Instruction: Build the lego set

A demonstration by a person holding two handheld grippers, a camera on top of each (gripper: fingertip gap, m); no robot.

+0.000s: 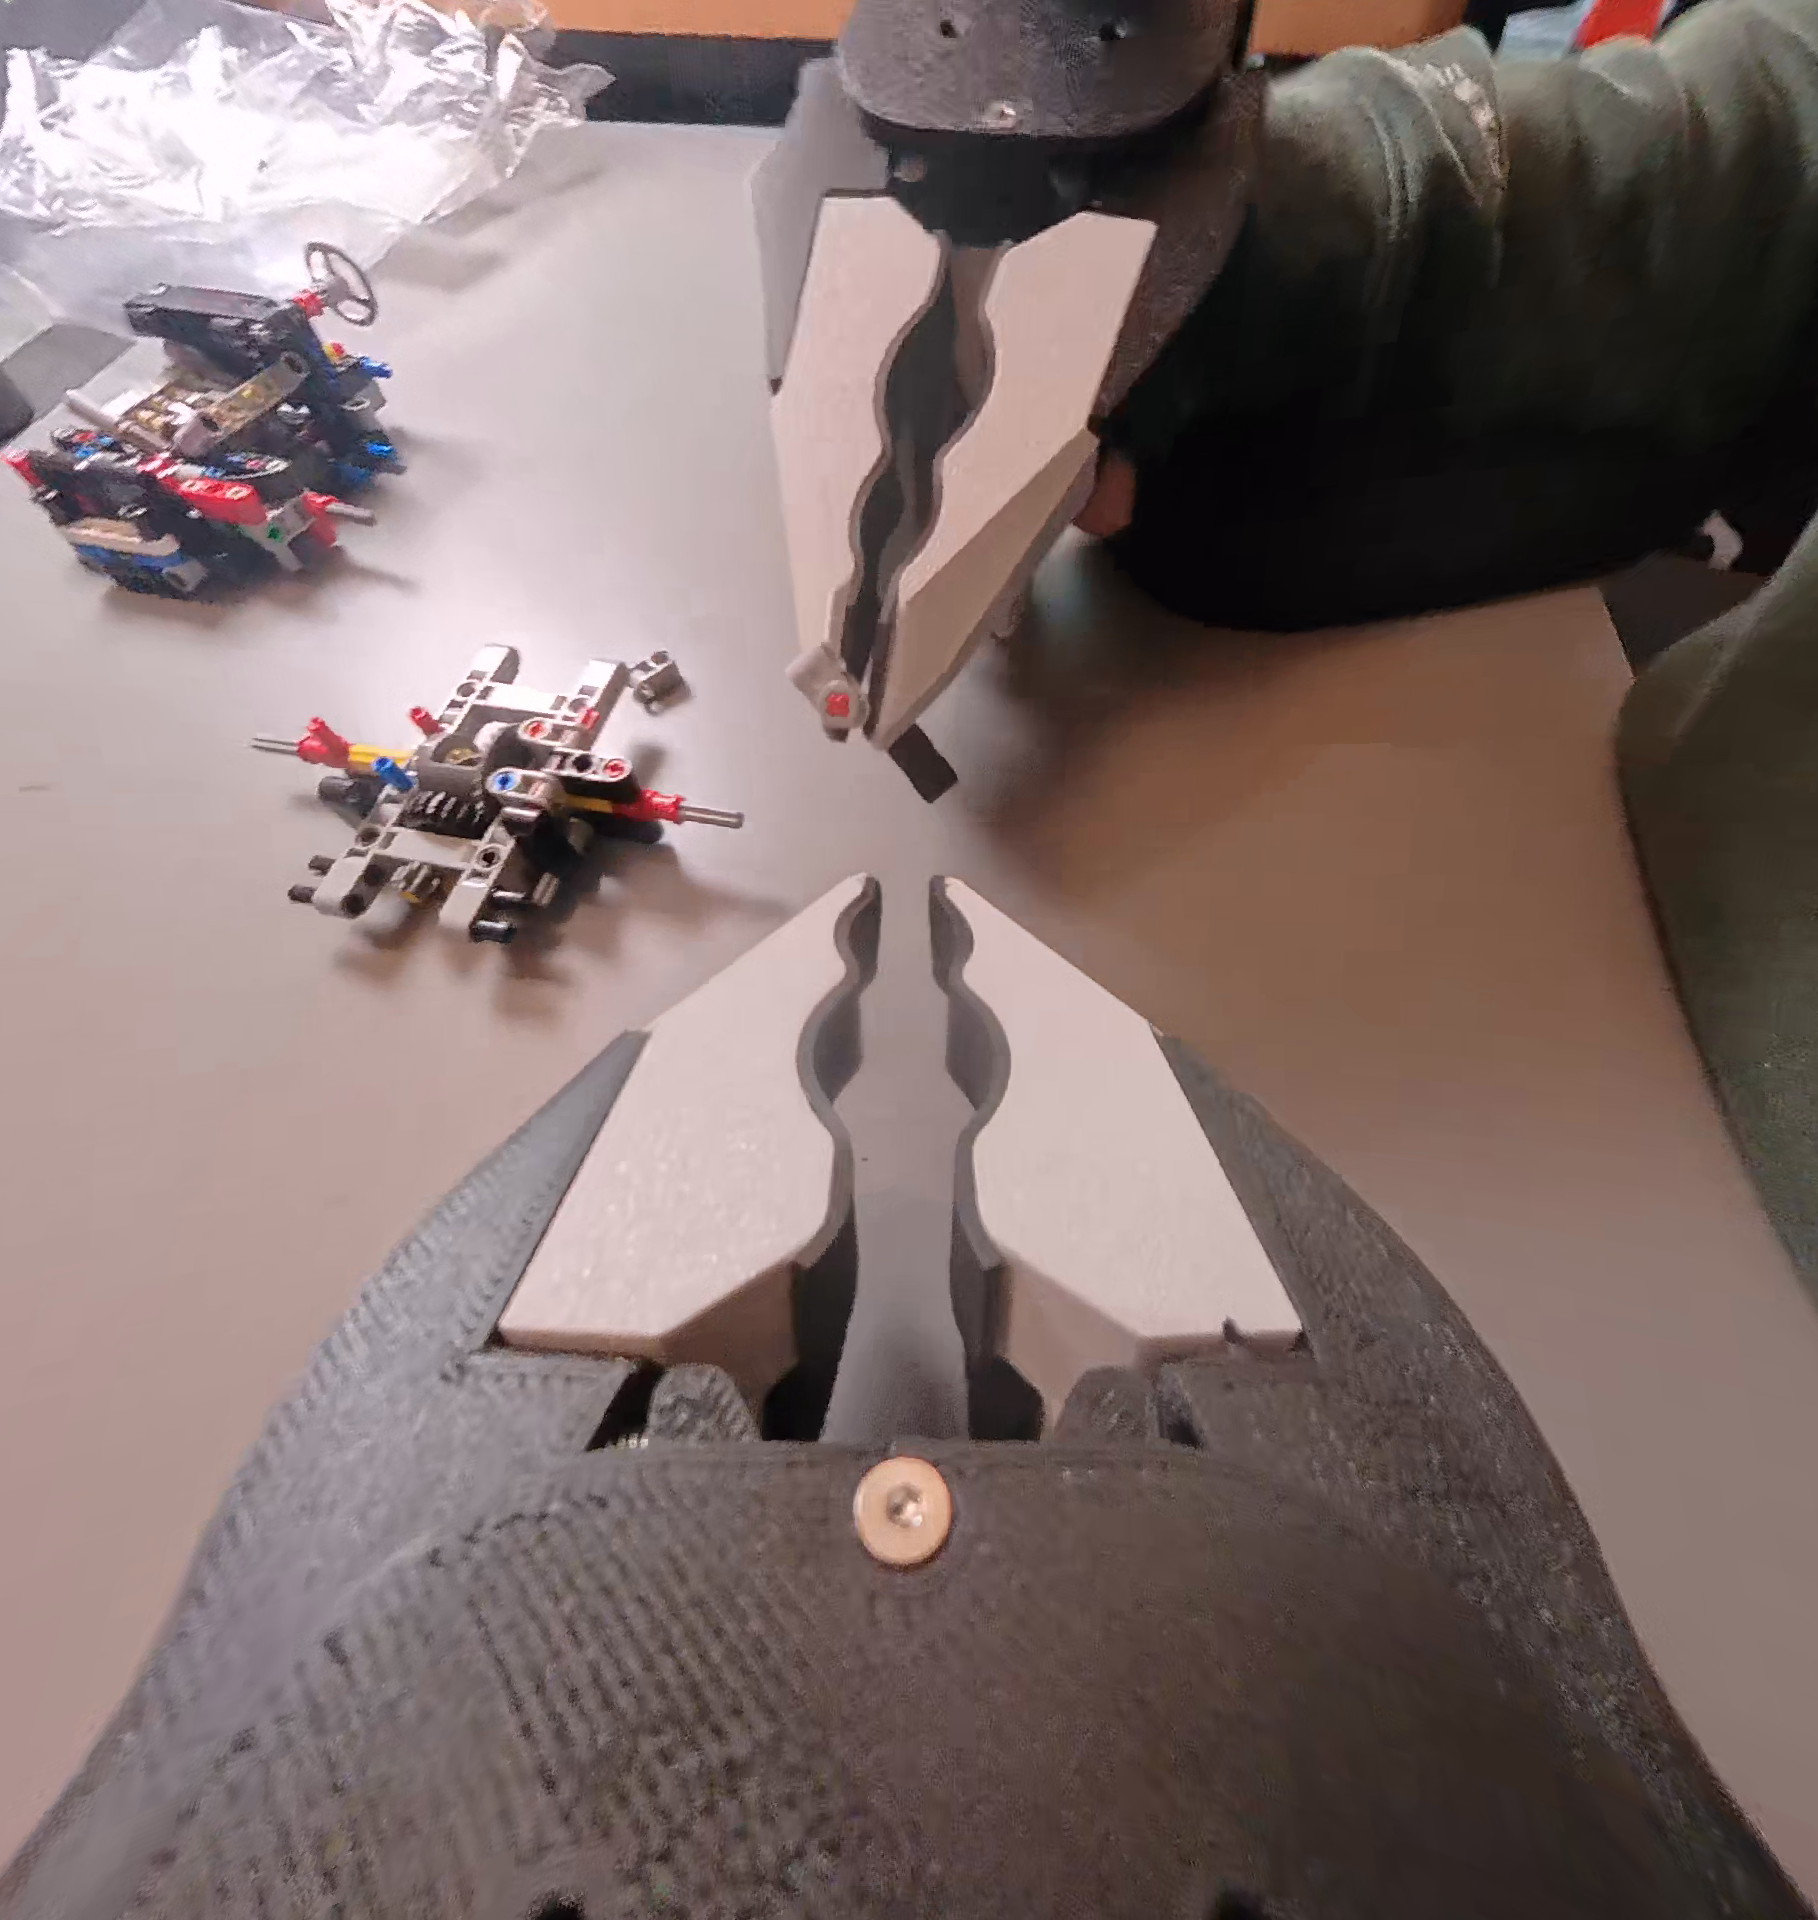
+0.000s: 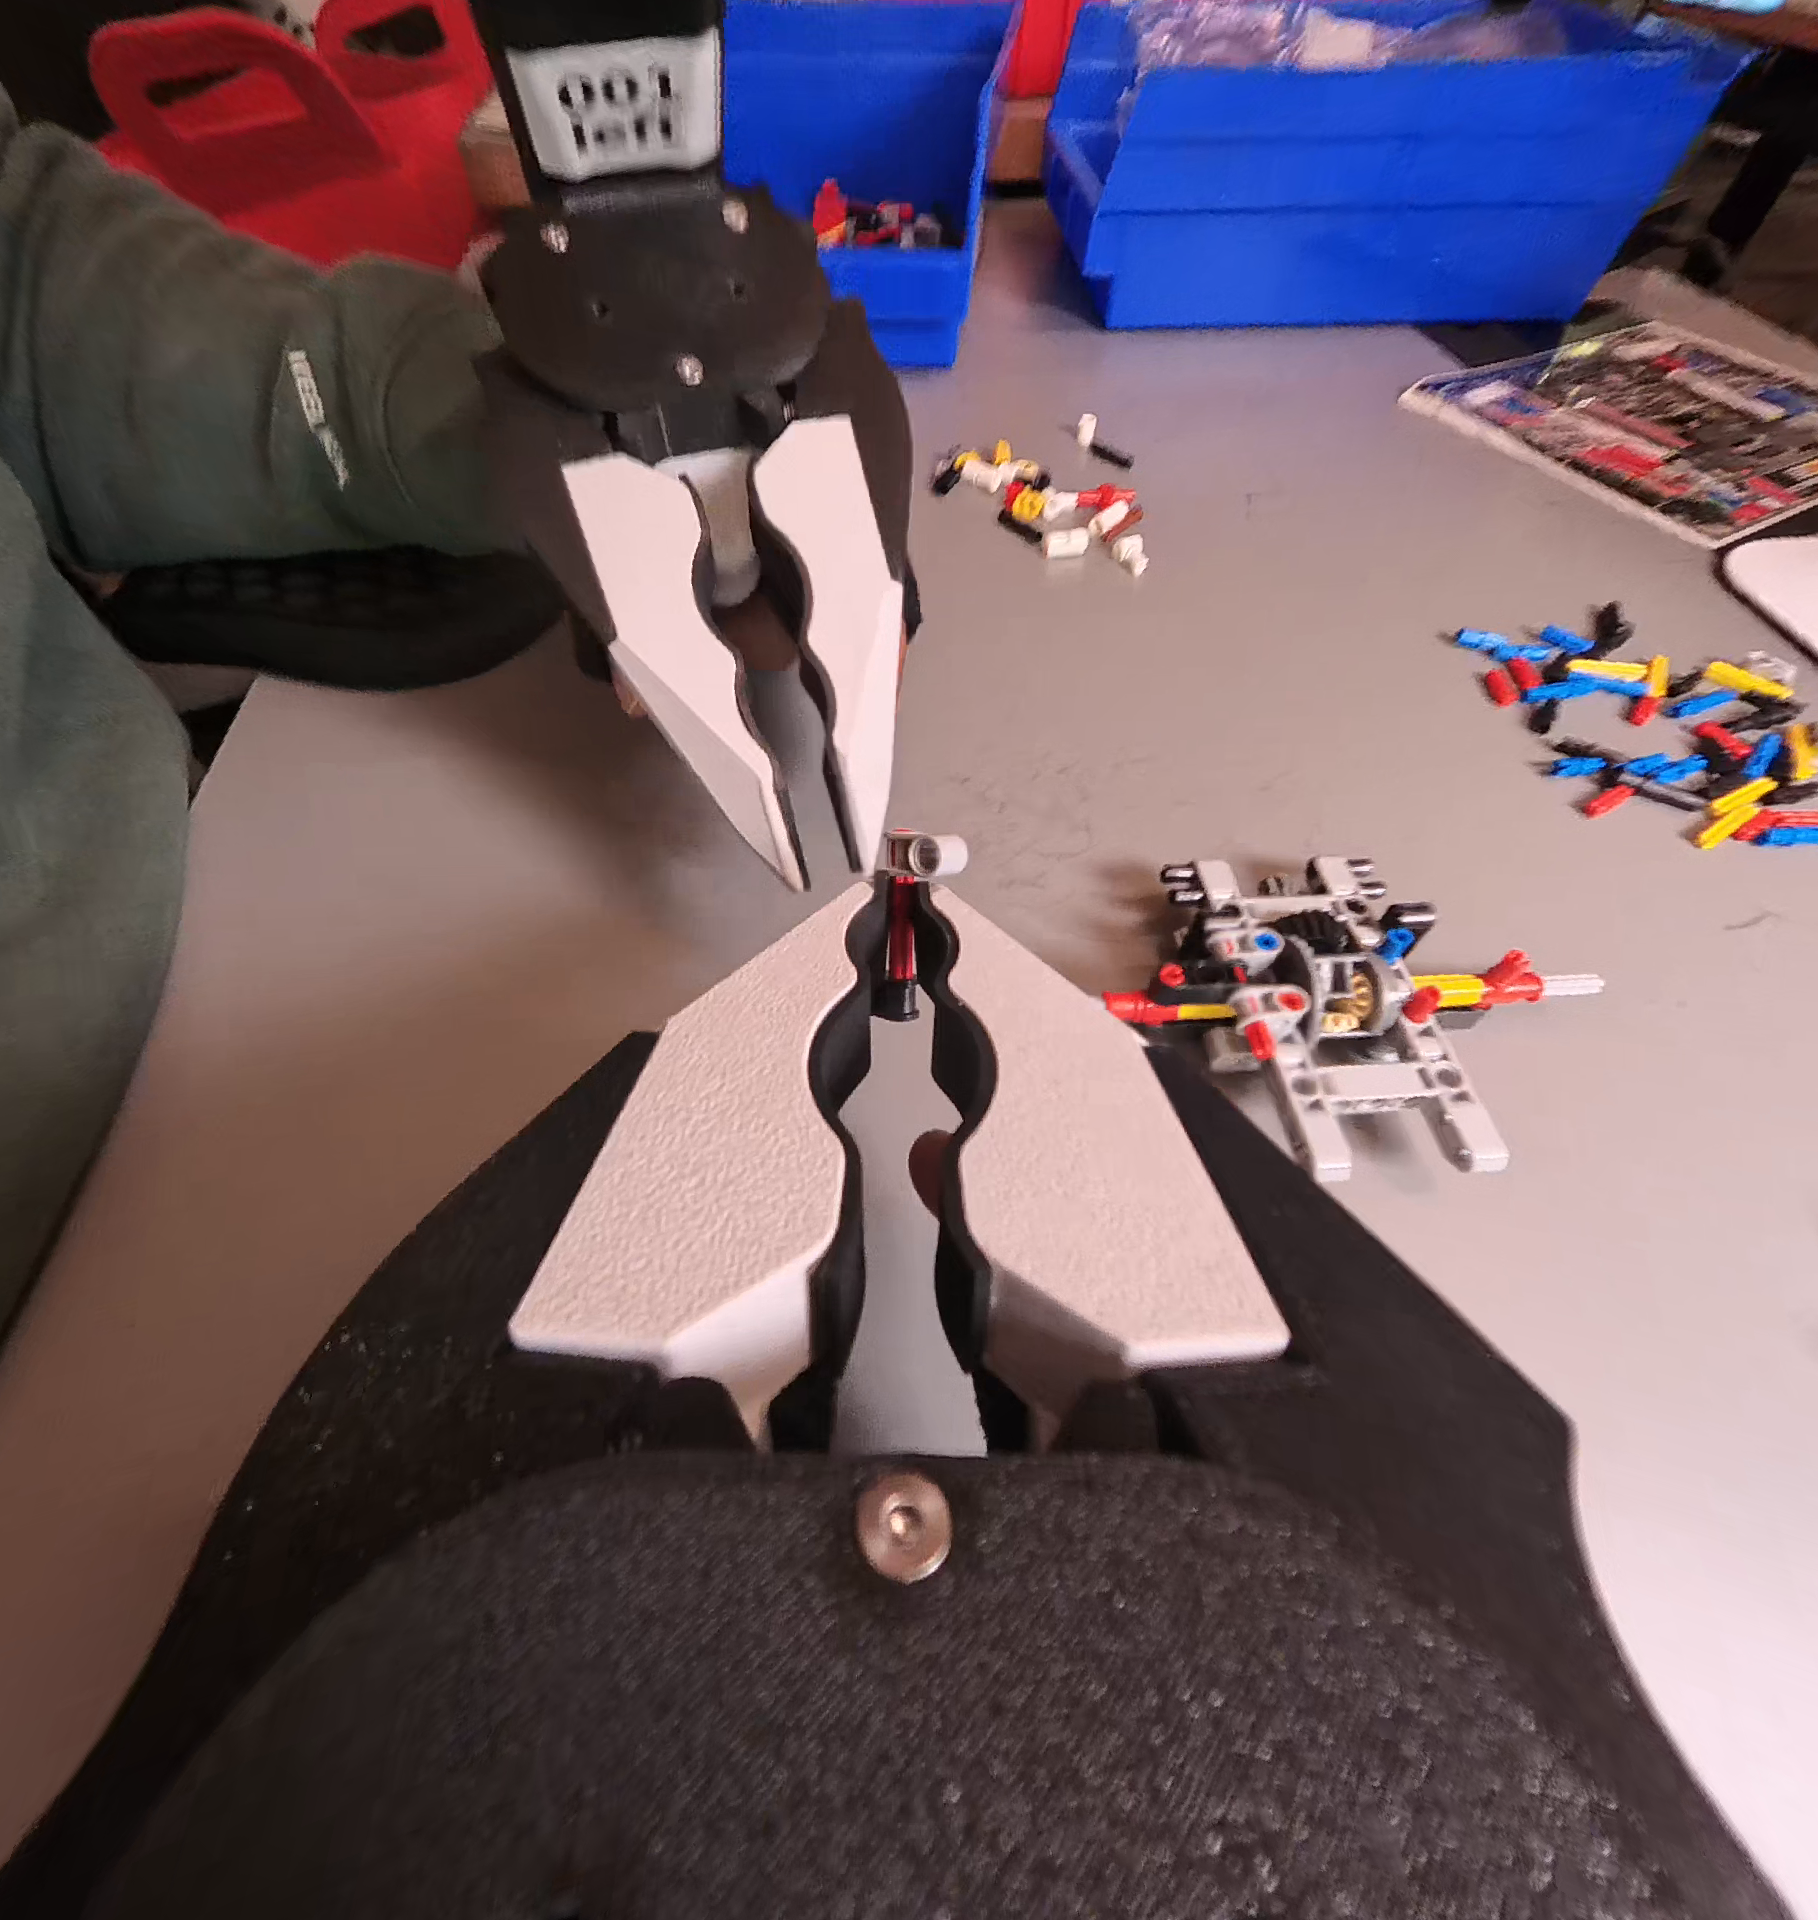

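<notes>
Right gripper [image 2: 900,904]: fingers clamped on a small piece, a red axle [image 2: 899,940] with a black end, standing along the finger gap. A grey connector [image 2: 924,852] sits on the axle's far tip, just past the fingertips. In the left wrist view the same gripper [image 1: 863,717] points down toward the table [image 1: 1300,935], with the connector [image 1: 832,698] at its tip, red dot showing, clear of the tabletop.

Left gripper [image 1: 903,883]: fingers slightly apart, a narrow gap, nothing between them. Its tips face the right gripper's tips, close but not touching. From the right wrist view its tips [image 2: 827,868] hang just beside the connector.

Green sleeves [image 1: 1507,312] behind both grippers.

On the table beside the grippers: a grey frame assembly [image 2: 1341,997] with a gear in the middle and red and yellow axles sticking out both ends. A tiny grey part [image 1: 659,675] lies just next to it.

Farther: a larger black and red build [image 1: 209,436] with a steering wheel, near crumpled clear plastic [image 1: 261,114]. Loose pins in two heaps, one mostly blue, yellow and red [image 2: 1674,727], one mostly white [image 2: 1050,504]. A booklet [image 2: 1653,426] near the table's edge. Blue bins [image 2: 1352,177] at the back, one holding loose parts.
</notes>
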